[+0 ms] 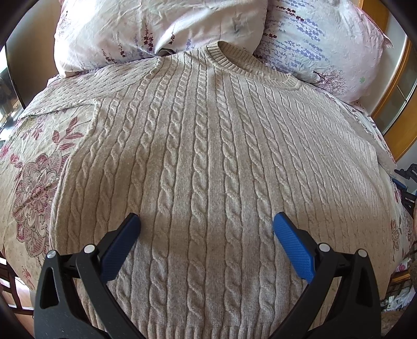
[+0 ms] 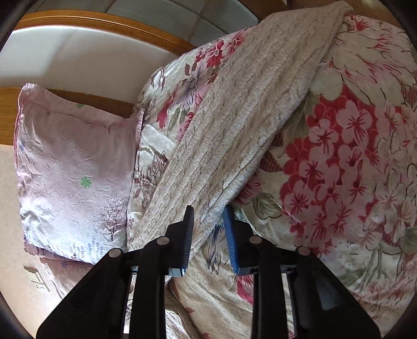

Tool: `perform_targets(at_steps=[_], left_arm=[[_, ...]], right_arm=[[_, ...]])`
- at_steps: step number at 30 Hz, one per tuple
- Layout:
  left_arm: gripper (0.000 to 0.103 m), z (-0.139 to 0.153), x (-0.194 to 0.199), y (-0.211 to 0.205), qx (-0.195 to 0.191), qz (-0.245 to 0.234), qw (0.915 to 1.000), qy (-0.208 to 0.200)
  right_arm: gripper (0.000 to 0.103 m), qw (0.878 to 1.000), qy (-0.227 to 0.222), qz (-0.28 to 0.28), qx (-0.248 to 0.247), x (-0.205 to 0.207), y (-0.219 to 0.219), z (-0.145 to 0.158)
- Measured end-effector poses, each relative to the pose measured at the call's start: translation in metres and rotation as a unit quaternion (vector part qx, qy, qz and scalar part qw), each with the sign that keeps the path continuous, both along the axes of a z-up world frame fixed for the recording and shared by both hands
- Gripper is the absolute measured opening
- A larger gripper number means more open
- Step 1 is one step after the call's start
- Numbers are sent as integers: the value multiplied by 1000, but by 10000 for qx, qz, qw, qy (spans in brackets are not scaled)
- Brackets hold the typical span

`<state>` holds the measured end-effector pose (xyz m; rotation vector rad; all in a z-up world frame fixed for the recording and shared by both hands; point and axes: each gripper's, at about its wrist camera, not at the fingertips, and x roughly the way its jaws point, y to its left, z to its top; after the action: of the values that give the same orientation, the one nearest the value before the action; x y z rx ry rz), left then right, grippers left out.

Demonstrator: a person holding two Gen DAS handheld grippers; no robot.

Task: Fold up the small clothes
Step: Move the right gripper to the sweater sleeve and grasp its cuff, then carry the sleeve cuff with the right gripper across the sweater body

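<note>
Left wrist view: cable-knit sweater [image 1: 208, 156] lies flat, front up, on the bed's floral quilt [image 1: 34, 177], collar [image 1: 250, 60] touching the two pillows [image 1: 156, 28] at the far end. Left gripper [image 1: 207, 221] hovers over the sweater's lower body, near the hem, jaws spread wide, nothing between them. The body looks smooth and unfolded. One sleeve [image 1: 65, 96] runs out to the side away from the collar, still laid out. The opposite edge of the sweater curves out of clear sight. Judging by this, folding has barely begun: garment spread, no fold in the body yet.

Right wrist view: a long knit strip, prob. the other sleeve [image 2: 247, 117], runs diagonally up across the quilt [image 2: 351, 156], and it looks lifted rather than flat. Right gripper [image 2: 208, 221] sits at its near end, jaws narrow. The knit edge lies against the dark left pad [image 2: 189, 234], but a gap shows beside the blue pad [image 2: 230, 240], so I can't tell if it's truly clamped. One pillow [image 2: 73, 169] sits beside the sleeve, headboard [image 2: 104, 23] behind.

So: first sleeve fold seems in hand; second sleeve, body fold all left.

Left view alone gives the whole body, collar. Right view alone gives the raised sleeve and grip zone.
</note>
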<state>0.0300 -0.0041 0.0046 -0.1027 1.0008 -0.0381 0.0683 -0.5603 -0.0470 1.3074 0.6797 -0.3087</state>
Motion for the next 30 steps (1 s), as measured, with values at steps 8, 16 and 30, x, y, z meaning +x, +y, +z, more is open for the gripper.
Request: perform_targets(at_steps=[8,16,30], left_arm=[[101,3,0,5,-185,34,9998,-68],[101,8,0,18,-630,184,9975,-247],[101,14,-7,28,-731,341,9958,-434]], right_arm=[[10,9963,-353,205,-758,13,6,32],[10,9684,-1676,1109,-1480,52,51,113],[10,8768,-1181,4339,-1706,114,286,53]])
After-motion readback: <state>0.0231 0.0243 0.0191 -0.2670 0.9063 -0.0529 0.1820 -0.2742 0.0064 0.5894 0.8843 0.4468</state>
